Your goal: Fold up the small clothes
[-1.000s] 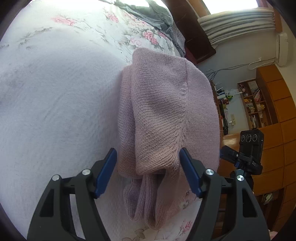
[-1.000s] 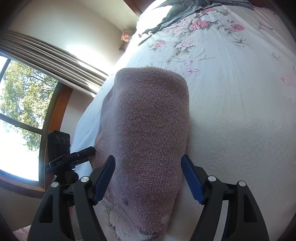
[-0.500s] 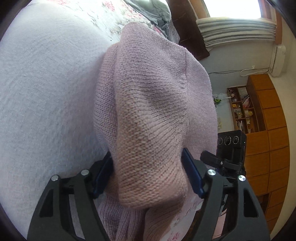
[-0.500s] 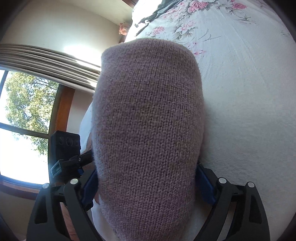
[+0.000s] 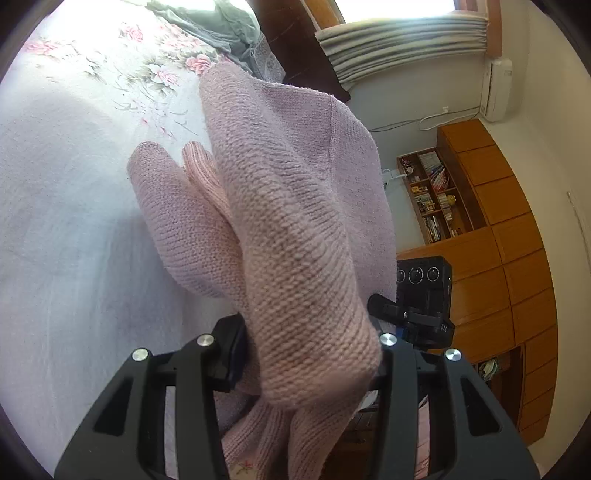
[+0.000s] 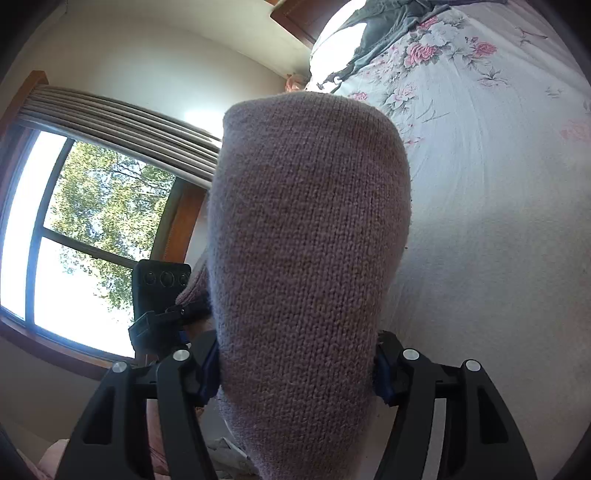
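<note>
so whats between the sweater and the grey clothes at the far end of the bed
Only bare floral bedspread. The right wrist view shows it best: nothing lies between the sweater and the grey clothes.

Both wrist views face the sweater closely.

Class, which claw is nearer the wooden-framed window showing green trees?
Right, probably. The wooden-framed window looms left of the right claw; the left claw sees only a distant strip. Both grip the pink knitted sweater.
</note>
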